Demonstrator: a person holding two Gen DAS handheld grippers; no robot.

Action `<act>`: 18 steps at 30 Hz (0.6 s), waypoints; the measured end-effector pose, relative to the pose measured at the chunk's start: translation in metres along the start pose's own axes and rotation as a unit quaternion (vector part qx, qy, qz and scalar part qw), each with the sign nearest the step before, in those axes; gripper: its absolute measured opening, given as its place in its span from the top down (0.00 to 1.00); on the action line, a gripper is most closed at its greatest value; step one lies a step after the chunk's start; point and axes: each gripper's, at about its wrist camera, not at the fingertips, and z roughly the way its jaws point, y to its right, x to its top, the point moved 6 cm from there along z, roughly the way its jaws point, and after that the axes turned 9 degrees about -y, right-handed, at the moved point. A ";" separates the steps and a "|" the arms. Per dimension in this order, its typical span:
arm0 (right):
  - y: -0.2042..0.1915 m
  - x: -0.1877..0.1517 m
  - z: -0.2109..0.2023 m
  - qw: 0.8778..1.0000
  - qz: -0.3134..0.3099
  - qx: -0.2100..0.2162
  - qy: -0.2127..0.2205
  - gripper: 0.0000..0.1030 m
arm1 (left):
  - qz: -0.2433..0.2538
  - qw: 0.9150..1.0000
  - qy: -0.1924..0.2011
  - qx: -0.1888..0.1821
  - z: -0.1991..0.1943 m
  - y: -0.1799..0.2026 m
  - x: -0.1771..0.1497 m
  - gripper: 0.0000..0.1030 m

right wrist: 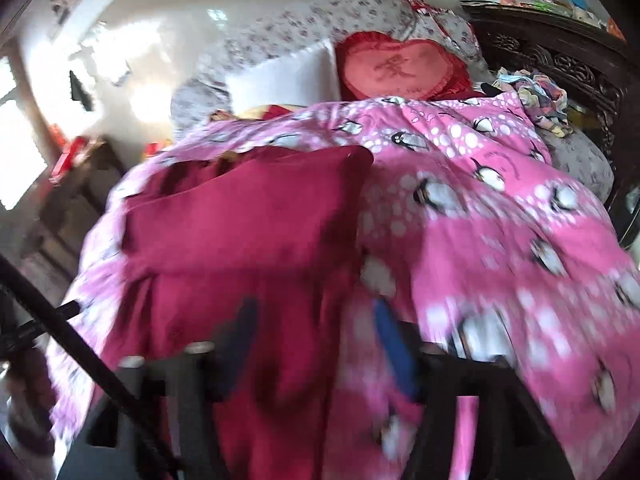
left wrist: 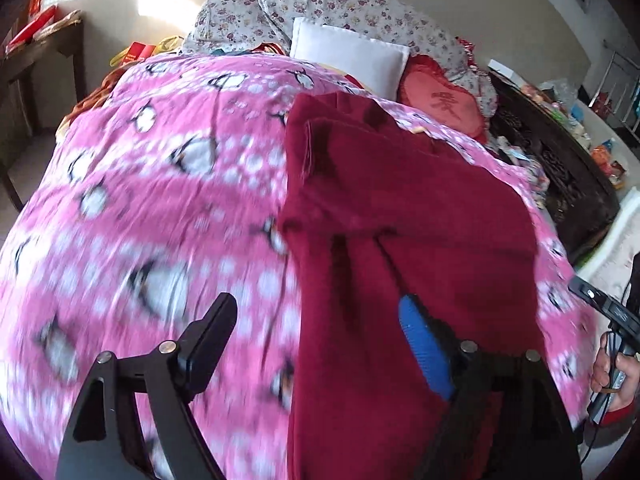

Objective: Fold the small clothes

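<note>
A dark red garment [left wrist: 404, 220] lies on the pink penguin-print blanket [left wrist: 160, 184], its far part folded over itself. My left gripper [left wrist: 320, 320] is open above the garment's left edge; its right finger with the blue pad [left wrist: 426, 348] is over the cloth, its left finger [left wrist: 212, 332] over the blanket. The right wrist view is blurred. It shows the garment [right wrist: 248, 216] on the blanket [right wrist: 500, 232]. My right gripper [right wrist: 316, 340] is open, its fingers straddling the garment's right edge without clamping it. The right gripper also shows in the left wrist view [left wrist: 604, 308], held in a hand.
A white pillow [left wrist: 352, 56], a red heart cushion [left wrist: 444, 104] and floral bedding [left wrist: 340, 8] lie at the head of the bed. A dark carved headboard [left wrist: 560, 168] with clutter runs along the right. A dark wooden table [left wrist: 44, 52] stands at the left.
</note>
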 end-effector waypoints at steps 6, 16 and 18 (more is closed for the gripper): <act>0.001 -0.093 -0.037 0.995 0.005 0.081 -0.058 0.22 | -0.015 0.999 -0.035 -0.016 -0.009 -0.006 -0.068 0.14; -0.016 -0.173 -0.037 0.984 0.006 0.144 -0.105 0.22 | 0.010 0.997 -0.068 0.018 -0.038 -0.004 -0.115 0.14; -0.014 -0.178 -0.036 0.984 0.012 0.146 -0.106 0.22 | 0.011 0.997 -0.075 0.012 -0.041 -0.003 -0.119 0.14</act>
